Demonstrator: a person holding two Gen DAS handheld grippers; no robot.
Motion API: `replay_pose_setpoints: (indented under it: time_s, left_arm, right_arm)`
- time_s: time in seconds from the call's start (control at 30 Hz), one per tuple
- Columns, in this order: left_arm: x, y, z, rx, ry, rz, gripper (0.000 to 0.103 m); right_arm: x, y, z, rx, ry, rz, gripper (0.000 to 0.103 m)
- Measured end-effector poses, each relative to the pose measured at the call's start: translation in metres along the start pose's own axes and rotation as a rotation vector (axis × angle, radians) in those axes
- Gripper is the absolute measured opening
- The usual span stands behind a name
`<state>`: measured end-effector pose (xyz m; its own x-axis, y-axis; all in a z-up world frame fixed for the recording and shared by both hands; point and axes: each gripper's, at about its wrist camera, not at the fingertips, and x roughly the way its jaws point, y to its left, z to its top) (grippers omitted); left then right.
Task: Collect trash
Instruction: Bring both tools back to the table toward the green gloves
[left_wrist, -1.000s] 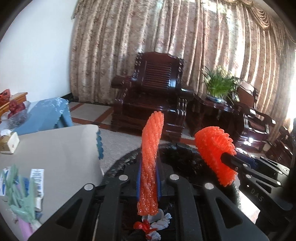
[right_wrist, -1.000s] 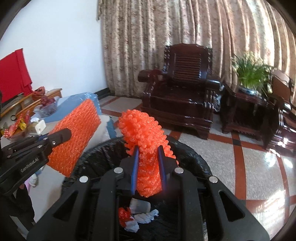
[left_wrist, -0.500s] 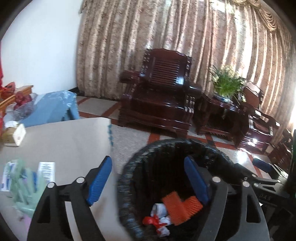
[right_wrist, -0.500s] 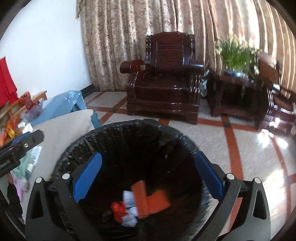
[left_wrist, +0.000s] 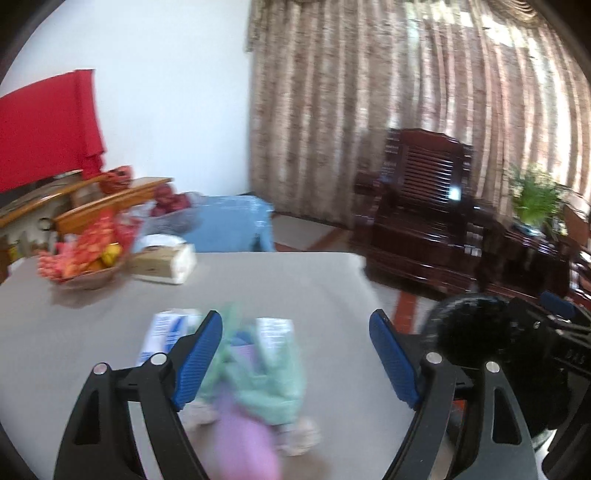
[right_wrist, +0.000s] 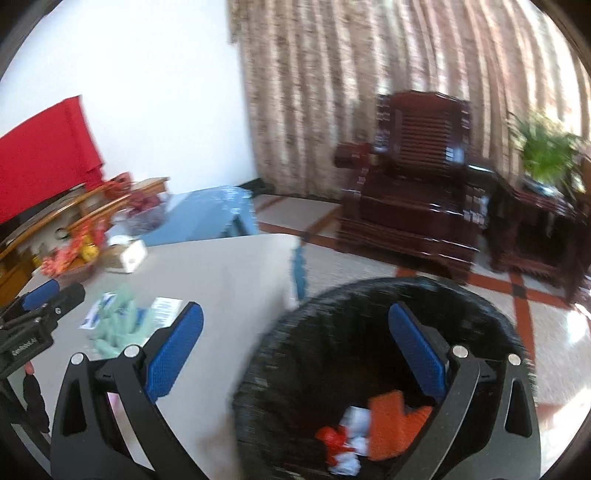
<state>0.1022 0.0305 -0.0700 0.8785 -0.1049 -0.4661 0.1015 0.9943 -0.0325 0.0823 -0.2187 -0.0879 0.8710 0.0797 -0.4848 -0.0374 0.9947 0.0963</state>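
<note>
The grey table (left_wrist: 295, 288) fills the lower part of the left wrist view, in a sitting room with a white wall, long patterned curtains (left_wrist: 406, 110), a dark carved wooden armchair (left_wrist: 424, 206) and a green potted plant (left_wrist: 532, 199) on a dark side table. The floor has pale tiles with red-brown stripes. Far beyond the left fingers stand a bowl of fruit and red packets (left_wrist: 85, 258) and a tissue box (left_wrist: 162, 262); behind them a red cloth (left_wrist: 48, 125) hangs on the wall.

The left gripper (left_wrist: 295, 354) is released, its blue pads wide apart with nothing pressed between them. Behind the pads, on the table, lies the remaining trash (left_wrist: 255, 369): blurred green and purple wrappers and two white-blue packets; their print is not readable.

The right gripper (right_wrist: 295, 354) is also released and empty. Its right finger is over the black trash bin (right_wrist: 369, 332), its left one over the table edge. In the bin lie the orange foam pieces (right_wrist: 395, 424), with white and red scraps. The other gripper's body, at the left edge, carries the writing "GenRobot.AI" (right_wrist: 22, 347).
</note>
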Motion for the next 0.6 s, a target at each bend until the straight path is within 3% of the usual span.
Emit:
replay_pose_setpoints:
  time_s: [0.23, 0.6]
  left_arm:
    - [-0.007, 0.058, -0.016, -0.043, 0.020, 0.122, 0.080]
    - [0.005, 0.102, -0.035, -0.080, 0.056, 0.202, 0.080]
  right_arm:
    - [0.021, 0.062, 0.003, -0.053, 0.018, 0.115, 0.098]
    - [0.071, 0.132, -0.008, -0.139, 0.083, 0.201, 0.097]
